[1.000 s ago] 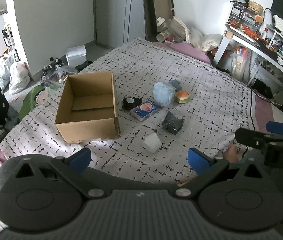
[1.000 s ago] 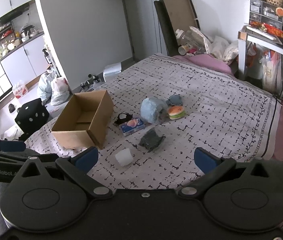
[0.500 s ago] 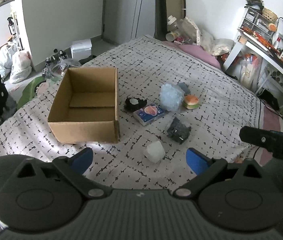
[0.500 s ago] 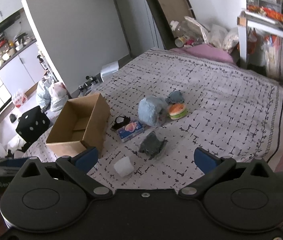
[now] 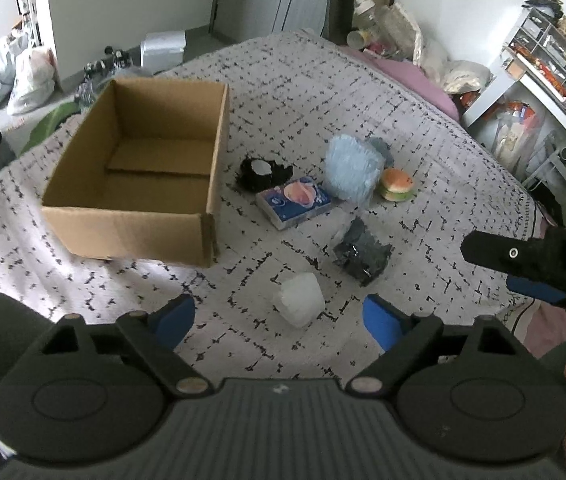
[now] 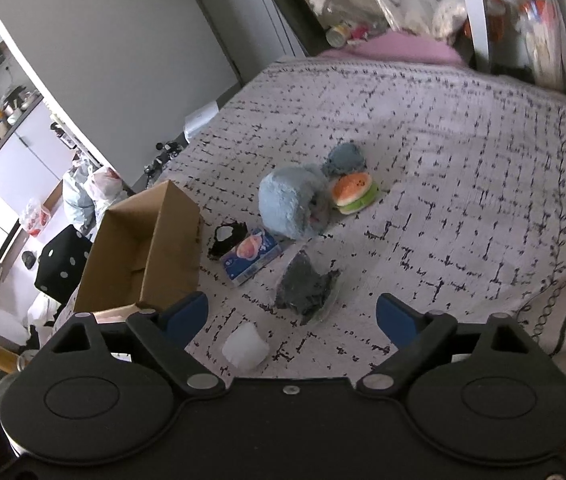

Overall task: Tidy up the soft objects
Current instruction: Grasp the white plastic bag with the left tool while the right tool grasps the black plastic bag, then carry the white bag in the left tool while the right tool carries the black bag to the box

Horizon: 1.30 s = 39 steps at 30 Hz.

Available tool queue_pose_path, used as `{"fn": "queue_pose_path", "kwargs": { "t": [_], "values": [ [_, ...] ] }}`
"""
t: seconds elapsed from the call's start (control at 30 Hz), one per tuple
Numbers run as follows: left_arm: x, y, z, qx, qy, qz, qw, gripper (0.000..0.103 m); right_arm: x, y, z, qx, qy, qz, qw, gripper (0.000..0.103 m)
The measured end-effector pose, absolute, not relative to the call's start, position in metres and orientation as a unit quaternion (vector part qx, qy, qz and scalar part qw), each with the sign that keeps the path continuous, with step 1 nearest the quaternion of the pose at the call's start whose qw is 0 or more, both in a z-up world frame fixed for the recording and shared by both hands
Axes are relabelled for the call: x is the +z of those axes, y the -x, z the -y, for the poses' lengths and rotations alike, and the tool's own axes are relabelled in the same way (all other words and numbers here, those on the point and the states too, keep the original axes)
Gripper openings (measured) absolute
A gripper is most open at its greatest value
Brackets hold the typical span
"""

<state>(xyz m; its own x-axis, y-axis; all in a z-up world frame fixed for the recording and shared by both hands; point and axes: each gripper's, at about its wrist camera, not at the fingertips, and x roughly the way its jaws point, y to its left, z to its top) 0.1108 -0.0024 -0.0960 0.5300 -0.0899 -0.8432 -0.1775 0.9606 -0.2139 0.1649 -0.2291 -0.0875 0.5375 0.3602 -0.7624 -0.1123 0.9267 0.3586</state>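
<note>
Nothing has gone into the cardboard box [image 5: 143, 168] yet, so by the look of things the sorting is at its very start. The box stands open on the bed [image 5: 423, 128], toward the left in the left wrist view, and its floor shows only bare cardboard flaps. All the soft things lie loose on the patterned bedcover to the right of it. A small black item with a white patch [image 5: 262, 172] sits closest to the box, touching or just beside a blue tissue pack [image 5: 294, 201]. Behind the pack stands a fluffy light blue plush [image 5: 351, 172], with a darker grey-blue plush [image 6: 345, 157] behind it and a burger-shaped plush [image 5: 396, 185] just beside it on the right. Nearer the cameras lies a dark grey crumpled bundle [image 5: 363, 254], and nearest of all a white squashy lump [image 5: 301, 303]. The left tongs [image 5: 279, 318] are spread wide and carry nothing, hovering above the bed with the white lump showing between their blue tips. The right tongs [image 6: 293, 316] are likewise spread and empty, and the dark grey bundle shows between their tips in the right wrist view. Judging from this, seven items are left to collect, assuming the box is meant to receive them, and the white lump and the grey bundle look like the likely first picks. Whether the tissue pack counts as soft is hard to say.
</note>
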Motion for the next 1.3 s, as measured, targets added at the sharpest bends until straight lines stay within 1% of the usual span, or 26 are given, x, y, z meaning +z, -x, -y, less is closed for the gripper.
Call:
{"fn": "queue_pose_path", "kwargs": {
  "t": [0.07, 0.1, 0.17, 0.23, 0.27, 0.37, 0.47, 0.7, 0.77, 1.07, 1.1, 1.13, 1.2, 1.27, 1.3],
  "values": [
    [-0.103, -0.117, 0.003, 0.024, 0.143, -0.491, 0.859, 0.087, -0.094, -0.171, 0.231, 0.135, -0.149, -0.469, 0.860, 0.086],
    [-0.108, -0.121, 0.002, 0.022, 0.147, -0.496, 0.856, 0.086, -0.099, -0.174, 0.232, 0.135, -0.155, -0.474, 0.856, 0.086],
    [-0.118, -0.128, 0.003, 0.022, 0.155, -0.506, 0.848, 0.079, -0.106, -0.179, 0.233, 0.135, -0.167, -0.483, 0.849, 0.084],
    [-0.126, -0.133, 0.002, 0.024, 0.161, -0.514, 0.842, 0.075, -0.113, -0.182, 0.233, 0.136, -0.178, -0.491, 0.842, 0.082],
    [-0.130, -0.136, 0.002, 0.025, 0.166, -0.517, 0.839, 0.073, -0.115, -0.184, 0.232, 0.135, -0.181, -0.494, 0.839, 0.080],
    [-0.142, -0.145, 0.002, 0.028, 0.181, -0.527, 0.830, 0.070, -0.125, -0.192, 0.231, 0.132, -0.199, -0.506, 0.829, 0.075],
    [-0.150, -0.152, 0.003, 0.029, 0.193, -0.528, 0.826, 0.070, -0.137, -0.201, 0.235, 0.129, -0.236, -0.523, 0.809, 0.069],
    [-0.171, -0.170, 0.008, 0.031, 0.206, -0.545, 0.812, 0.070, -0.163, -0.218, 0.245, 0.101, -0.297, -0.544, 0.778, 0.067],
    [-0.177, -0.175, 0.009, 0.036, 0.209, -0.549, 0.808, 0.070, -0.170, -0.223, 0.245, 0.099, -0.305, -0.552, 0.770, 0.065],
    [-0.200, -0.191, 0.019, 0.050, 0.209, -0.574, 0.791, 0.069, -0.199, -0.246, 0.232, 0.076, -0.306, -0.581, 0.751, 0.065],
    [-0.203, -0.192, 0.020, 0.058, 0.204, -0.578, 0.788, 0.066, -0.203, -0.249, 0.230, 0.074, -0.305, -0.584, 0.749, 0.065],
    [-0.206, -0.193, 0.020, 0.064, 0.201, -0.582, 0.786, 0.061, -0.205, -0.251, 0.229, 0.072, -0.304, -0.586, 0.747, 0.065],
    [-0.208, -0.196, 0.018, 0.073, 0.202, -0.584, 0.783, 0.057, -0.209, -0.254, 0.227, 0.068, -0.300, -0.588, 0.748, 0.063],
    [-0.207, -0.196, 0.017, 0.077, 0.197, -0.580, 0.786, 0.047, -0.213, -0.257, 0.223, 0.068, -0.298, -0.590, 0.747, 0.058],
    [-0.207, -0.197, 0.017, 0.078, 0.195, -0.579, 0.788, 0.047, -0.213, -0.257, 0.222, 0.070, -0.298, -0.590, 0.747, 0.057]
  ]
}}
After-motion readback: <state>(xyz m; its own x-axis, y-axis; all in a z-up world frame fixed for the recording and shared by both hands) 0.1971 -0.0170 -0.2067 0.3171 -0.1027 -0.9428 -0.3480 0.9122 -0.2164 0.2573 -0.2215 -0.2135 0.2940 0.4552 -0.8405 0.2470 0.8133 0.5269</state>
